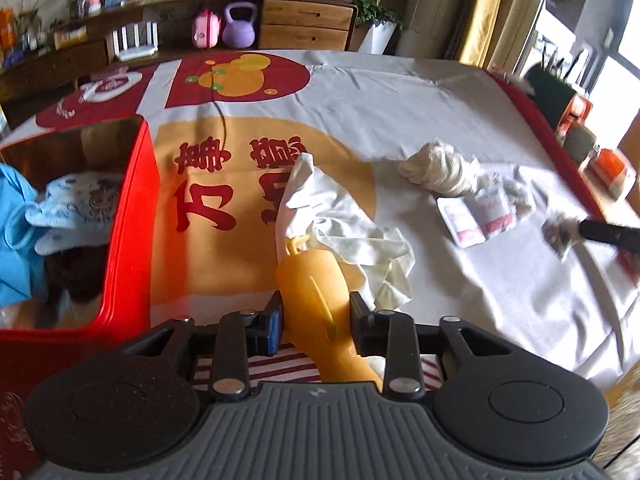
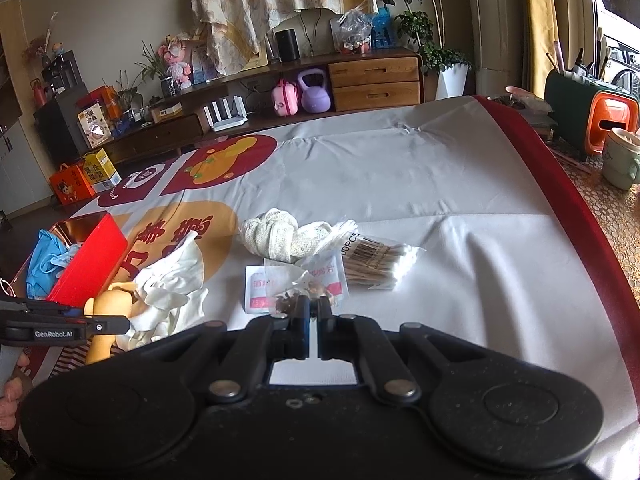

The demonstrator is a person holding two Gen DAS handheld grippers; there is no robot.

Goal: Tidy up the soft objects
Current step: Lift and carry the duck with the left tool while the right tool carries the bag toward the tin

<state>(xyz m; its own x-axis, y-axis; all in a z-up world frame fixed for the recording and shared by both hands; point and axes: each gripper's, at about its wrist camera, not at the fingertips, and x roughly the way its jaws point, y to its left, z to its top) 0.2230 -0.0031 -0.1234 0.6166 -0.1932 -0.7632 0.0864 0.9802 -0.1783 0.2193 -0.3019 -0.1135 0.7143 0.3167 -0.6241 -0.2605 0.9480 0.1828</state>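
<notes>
— What's laid out there?

— A bench under a white printed cloth with orange and red patches (image 1: 400, 92). At its left end stands an open red rectangular tin box (image 1: 132, 216), already holding blue and patterned soft things. Mid-cloth lies a crumpled white cloth rag (image 1: 340, 220), behind it a knotted cream gauze bundle (image 2: 276, 236), then two flat white sachets with pink print (image 1: 476, 216), and a clear packet of cotton swabs (image 2: 376, 260).

— And the grippers?

— The left gripper (image 1: 316, 316) has its jaws set moderately apart around a soft yellow-orange rubbery toy (image 1: 316, 288); both pads look to be pressing its sides, so I'd say it is held, low, just beside the box. The right gripper (image 2: 314, 308) is pinched almost closed on a small clear bag of brown bits (image 2: 296, 298), above the sachets.

— So which step is this?

— Sorting, well underway, I'd judge: two items in hand, several loose. Next, each load wants carrying over the box rim and releasing inside; the toy's end touches the rag, which might drag along.
</notes>
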